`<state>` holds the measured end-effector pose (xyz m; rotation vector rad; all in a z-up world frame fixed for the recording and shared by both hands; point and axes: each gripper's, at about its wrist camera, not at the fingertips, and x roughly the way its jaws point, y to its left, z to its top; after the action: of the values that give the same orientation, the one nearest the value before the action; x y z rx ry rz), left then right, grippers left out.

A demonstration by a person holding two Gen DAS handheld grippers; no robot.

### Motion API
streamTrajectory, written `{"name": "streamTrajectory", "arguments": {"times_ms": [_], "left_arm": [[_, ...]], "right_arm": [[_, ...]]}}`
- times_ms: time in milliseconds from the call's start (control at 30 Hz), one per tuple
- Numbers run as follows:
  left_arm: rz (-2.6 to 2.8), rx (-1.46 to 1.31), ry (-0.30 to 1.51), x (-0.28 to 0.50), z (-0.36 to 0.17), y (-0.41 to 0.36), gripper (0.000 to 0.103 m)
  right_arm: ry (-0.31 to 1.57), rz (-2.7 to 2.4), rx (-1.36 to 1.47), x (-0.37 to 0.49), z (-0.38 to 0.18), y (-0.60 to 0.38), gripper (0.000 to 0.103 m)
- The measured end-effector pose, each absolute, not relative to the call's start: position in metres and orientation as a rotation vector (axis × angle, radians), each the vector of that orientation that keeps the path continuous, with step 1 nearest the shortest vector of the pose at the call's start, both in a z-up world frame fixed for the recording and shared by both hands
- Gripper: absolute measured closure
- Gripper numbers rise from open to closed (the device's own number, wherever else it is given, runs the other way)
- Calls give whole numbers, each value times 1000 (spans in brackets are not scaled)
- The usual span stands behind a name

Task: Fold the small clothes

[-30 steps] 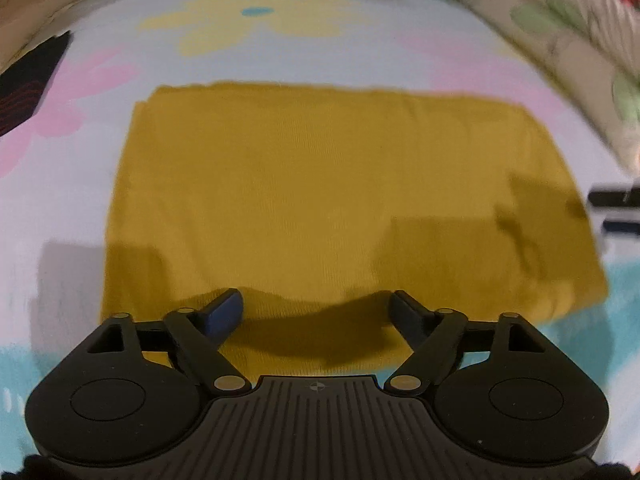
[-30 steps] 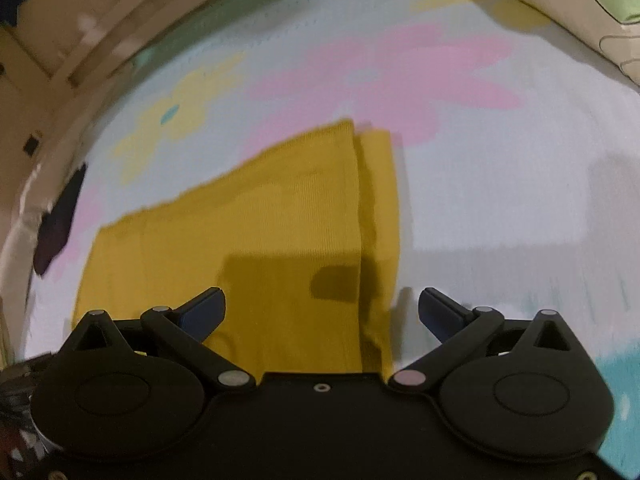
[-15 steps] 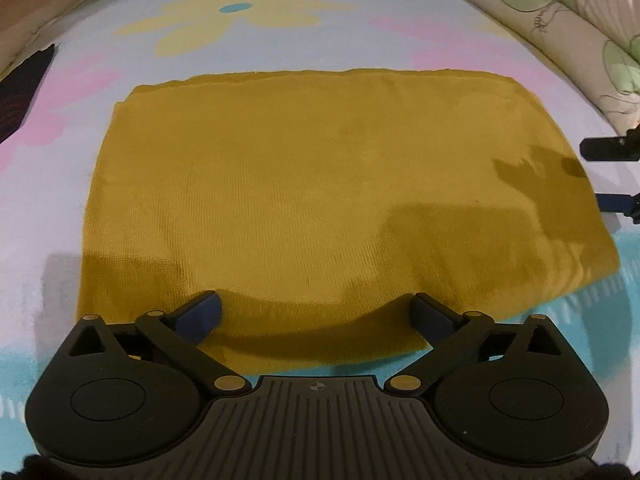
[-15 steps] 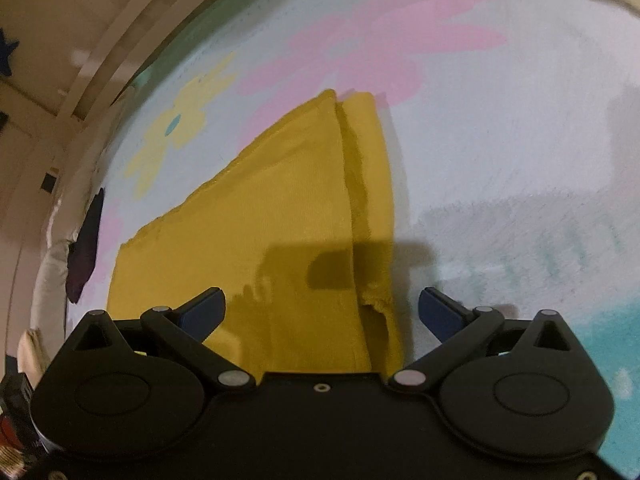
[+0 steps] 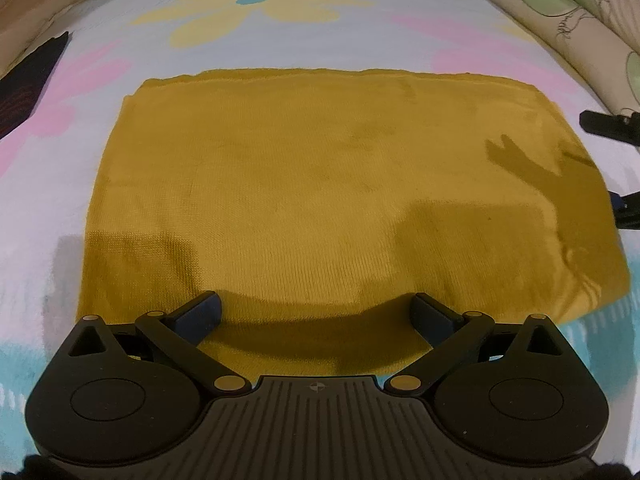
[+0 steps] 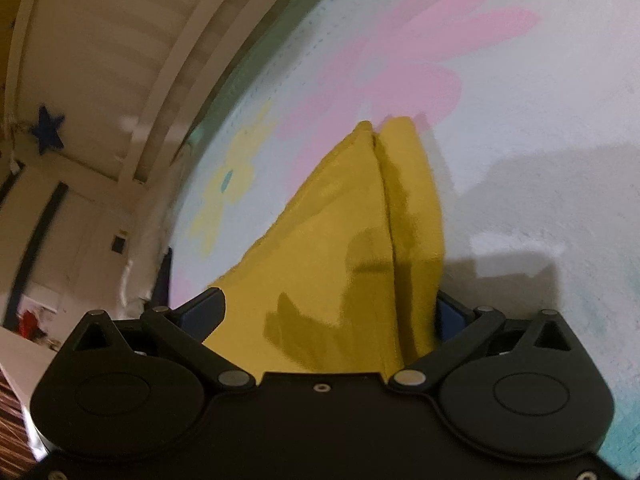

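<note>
A mustard-yellow folded garment (image 5: 320,200) lies flat on a flowered sheet (image 5: 280,32). My left gripper (image 5: 316,314) is open and empty, its fingers spread over the garment's near edge. My right gripper (image 6: 330,312) is open, tilted, its jaws straddling the garment's layered end (image 6: 360,260); the cloth reaches between the fingers. In the left wrist view the right gripper's fingertips (image 5: 608,124) show at the garment's right edge.
A floral pillow (image 5: 568,28) lies at the far right. A dark cloth (image 5: 28,84) lies at the far left. A bed rail and wall (image 6: 100,100) show left in the right wrist view.
My right gripper has tilted and moved in onto the garment's end, so the cloth now sits between its fingers. My left gripper has moved slightly closer to the near edge and opened wider.
</note>
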<state>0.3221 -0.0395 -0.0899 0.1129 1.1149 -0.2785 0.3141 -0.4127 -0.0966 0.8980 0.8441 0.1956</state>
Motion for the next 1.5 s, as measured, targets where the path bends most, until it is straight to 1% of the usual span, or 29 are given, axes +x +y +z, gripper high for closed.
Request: {"name": "streamTrajectory", "arguments": {"times_ms": [133,167,200,233,267,400,533,700,833,867,933,1233,1500], "left_arm": [[-271,105,1134,329,-86,-40,3],[-276,100,1128,330,-83,-40,10],[-282,96,1116,330,-79,-41,22],[-286,86,1099,331,-74,-42,27],[-290,71,1086,333,-68,-42,29],[-253,12,1052,354,-53,-48,29],[-222,-46,1058,388,-52,-63,29],[-149,-53,1040,423,-57,-85,29],[-128,14,1096,439,-77,-105,28],[-115,36,1095,438,-83,-109,24],[-91,48,1062,435,-86,-114,21],[-48,48,1051,403,-76,-109,23],[-94,133,1057,366,-73,-107,22]], "right_arm": [[860,180,802,318,-90,-400,0],[864,185,781,319,-90,-399,0],[869,193,762,320,-89,-397,0],[871,201,755,320,-89,-398,0],[872,210,756,320,-89,-399,0],[856,228,837,319,-94,-410,0],[849,237,876,319,-97,-414,0],[853,240,867,320,-96,-413,0],[849,246,879,318,-98,-416,0],[848,249,879,318,-99,-416,0],[846,253,879,318,-99,-416,0],[846,253,883,317,-98,-416,0],[846,258,895,317,-99,-417,0]]}}
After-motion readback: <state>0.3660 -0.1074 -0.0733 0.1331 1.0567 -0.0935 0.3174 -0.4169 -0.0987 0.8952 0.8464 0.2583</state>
